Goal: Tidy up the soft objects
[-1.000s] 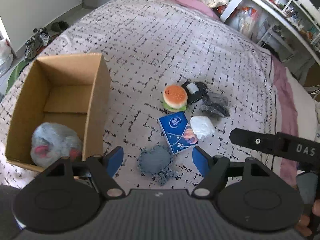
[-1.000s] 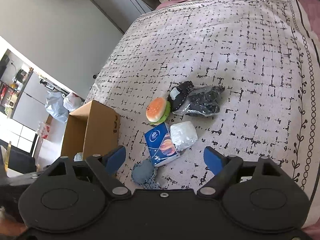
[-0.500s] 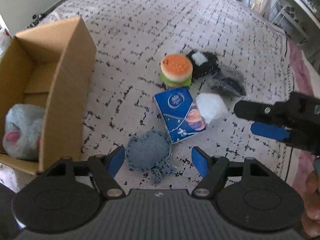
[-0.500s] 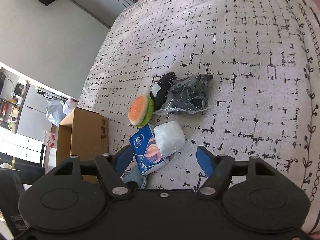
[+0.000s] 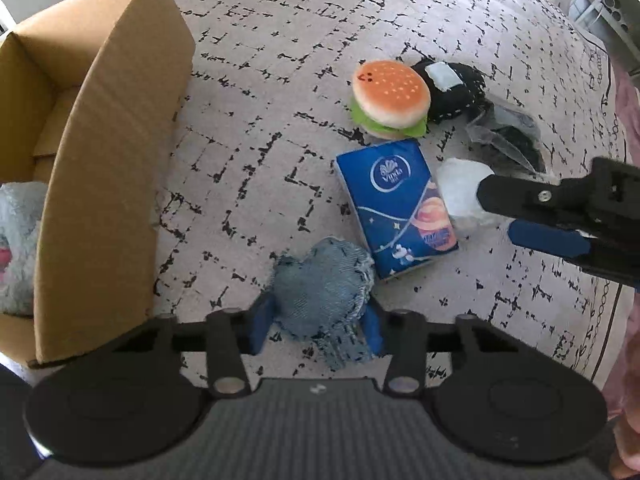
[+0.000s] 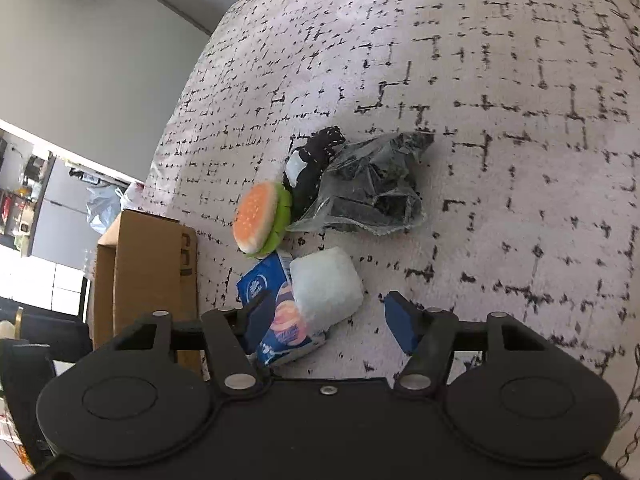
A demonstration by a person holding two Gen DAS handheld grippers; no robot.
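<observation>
Your left gripper (image 5: 316,326) points steeply down at the bed (image 5: 280,92), and its jaws are closing on the denim heart pillow (image 5: 322,294), a blue pad against each side of it. The pillow lies on the patterned bedspread, just beside the near corner of the blue tissue pack (image 5: 396,204).

Your right gripper (image 6: 328,320) has its jaws closing too, still spread around the white soft packet (image 6: 326,288) and the near end of the tissue pack; the right pad stands clear of the packet.

The plush burger (image 5: 390,98), the black stitched pouch (image 5: 454,90) and the clear bag of dark items (image 6: 376,192) sit clustered beyond. The cardboard box (image 5: 104,184) stands at the left with a grey plush toy (image 5: 18,244) inside.
</observation>
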